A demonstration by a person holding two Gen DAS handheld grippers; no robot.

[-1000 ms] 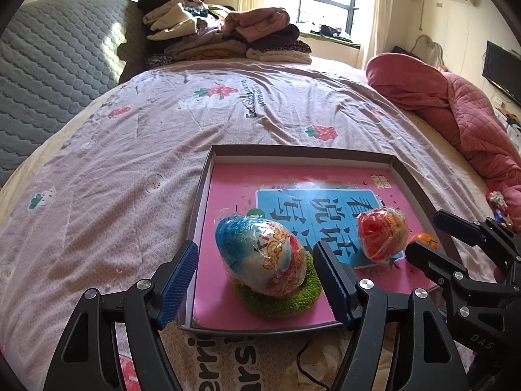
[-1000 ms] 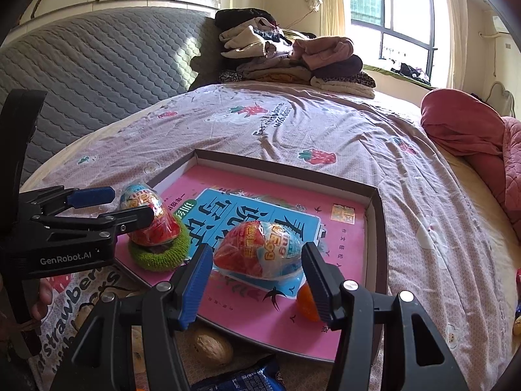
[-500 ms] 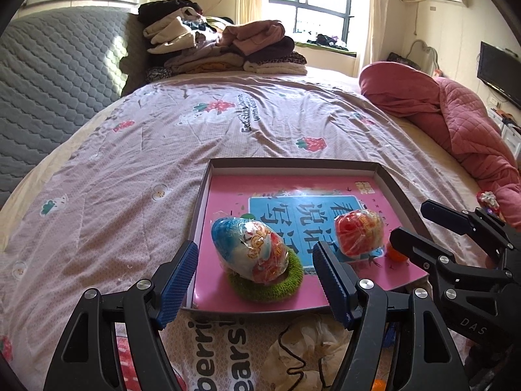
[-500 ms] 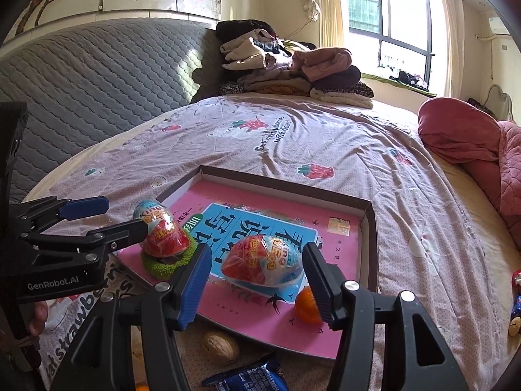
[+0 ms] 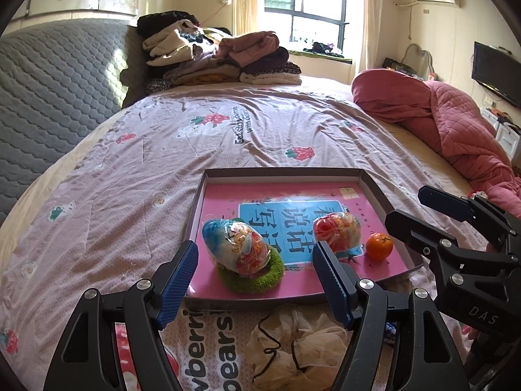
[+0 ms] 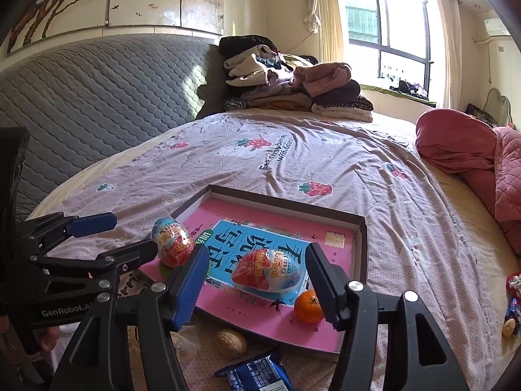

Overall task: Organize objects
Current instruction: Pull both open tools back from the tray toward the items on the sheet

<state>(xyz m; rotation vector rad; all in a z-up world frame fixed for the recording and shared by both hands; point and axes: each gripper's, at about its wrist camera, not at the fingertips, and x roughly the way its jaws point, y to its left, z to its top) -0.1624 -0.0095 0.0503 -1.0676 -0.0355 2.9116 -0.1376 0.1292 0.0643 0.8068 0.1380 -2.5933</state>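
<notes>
Two wrapped eggs and an orange lie in the tray on the bed, one egg on a green ring. Both grippers have backed off, fingers open and empty, the right's just widening. Placing looks finished; next likely calls for the walnut at the tray's 6 o'clock.

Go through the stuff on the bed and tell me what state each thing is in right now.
Tray: open, flat on the bed.
Left egg: wrapped, on the green ring.
Right egg: wrapped, lying on its side.
Orange: unpeeled, in tray.
Walnut: uncracked, outside tray.
Left gripper: open, empty.
Right gripper: open, empty.
</notes>
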